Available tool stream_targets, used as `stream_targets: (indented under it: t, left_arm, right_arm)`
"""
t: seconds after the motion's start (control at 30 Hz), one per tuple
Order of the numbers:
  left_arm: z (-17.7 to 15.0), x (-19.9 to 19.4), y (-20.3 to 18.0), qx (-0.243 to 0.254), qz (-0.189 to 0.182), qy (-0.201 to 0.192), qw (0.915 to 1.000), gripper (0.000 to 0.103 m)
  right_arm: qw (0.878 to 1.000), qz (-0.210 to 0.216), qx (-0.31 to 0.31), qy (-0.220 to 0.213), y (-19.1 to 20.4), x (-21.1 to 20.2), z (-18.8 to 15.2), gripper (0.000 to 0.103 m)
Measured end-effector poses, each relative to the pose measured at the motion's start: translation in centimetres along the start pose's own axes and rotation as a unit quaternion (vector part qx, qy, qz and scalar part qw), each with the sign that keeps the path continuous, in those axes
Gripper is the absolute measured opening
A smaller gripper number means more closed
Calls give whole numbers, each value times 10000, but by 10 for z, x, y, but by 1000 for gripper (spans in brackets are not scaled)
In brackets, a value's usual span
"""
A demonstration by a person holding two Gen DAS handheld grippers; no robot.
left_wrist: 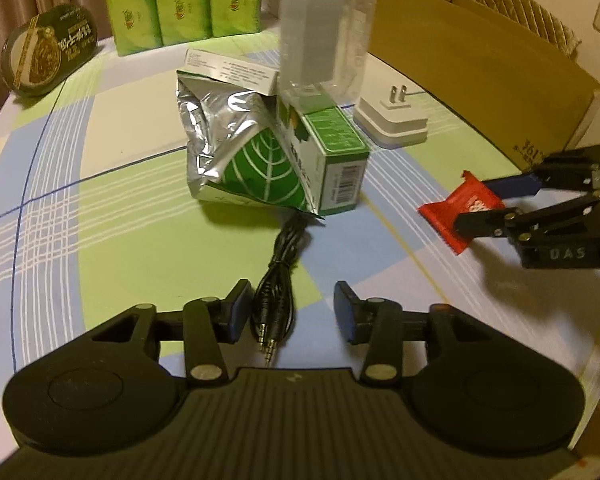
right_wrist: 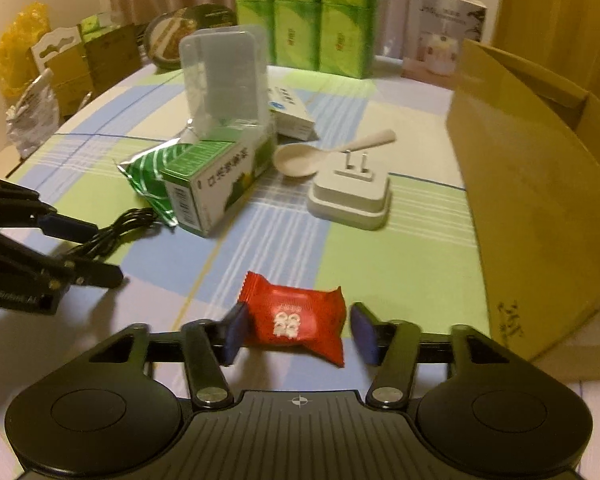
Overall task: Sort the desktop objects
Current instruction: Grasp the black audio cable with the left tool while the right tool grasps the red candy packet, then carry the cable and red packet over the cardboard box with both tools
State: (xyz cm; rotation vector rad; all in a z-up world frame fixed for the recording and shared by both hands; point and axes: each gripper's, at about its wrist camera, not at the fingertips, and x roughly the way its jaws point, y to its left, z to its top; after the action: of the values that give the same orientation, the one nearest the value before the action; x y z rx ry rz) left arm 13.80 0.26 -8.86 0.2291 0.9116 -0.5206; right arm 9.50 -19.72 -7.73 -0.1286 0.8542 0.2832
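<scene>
While both tools are hovering low over the checked green-and-blue tabletop (left_wrist: 100,216), each is already straddling its own target: the right gripper (right_wrist: 298,330) is holding its blue-padded fingers (right_wrist: 234,334) apart on either side of the small red foil snack packet (right_wrist: 296,320), which is lying flat with its long axis running roughly across the gap, its crimped ends facing the pads, apparently not yet squeezed. The left gripper (left_wrist: 292,312) is likewise standing with fingers apart around the coiled black audio cable (left_wrist: 274,300), whose bundle is stretching away along the fingers' direction, plugs nearest the palm. The big brown cardboard box (right_wrist: 540,184) is sitting just right of the packet, so the right hand is judged nearer to it
</scene>
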Motion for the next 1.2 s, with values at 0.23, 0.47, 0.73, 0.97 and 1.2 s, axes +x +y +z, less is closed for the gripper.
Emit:
stream_targets:
  t: [0.23, 0.47, 0.73, 0.97, 1.2]
  left_arm:
    - [1, 0, 3, -20, 26, -112, 9999, 58]
    - [1, 1, -2, 91, -55, 6, 9999, 28]
    - [2, 2, 0, -131, -149, -37, 9998, 19]
    - [6, 5, -1, -157, -128, -69, 9998, 17]
    - [7, 0, 1, -304, -297, -195, 9989, 15]
  right_arm:
    - [10000, -47, 38, 48, 13, 9, -3, 76]
    - [9999, -83, 68, 70, 12, 13, -3, 76]
    - [9998, -151, 126, -18, 11, 13, -5, 76]
    - [9995, -156, 255, -41, 11, 15, -4, 70]
    - [9997, -200, 63, -156, 16, 12, -3, 44]
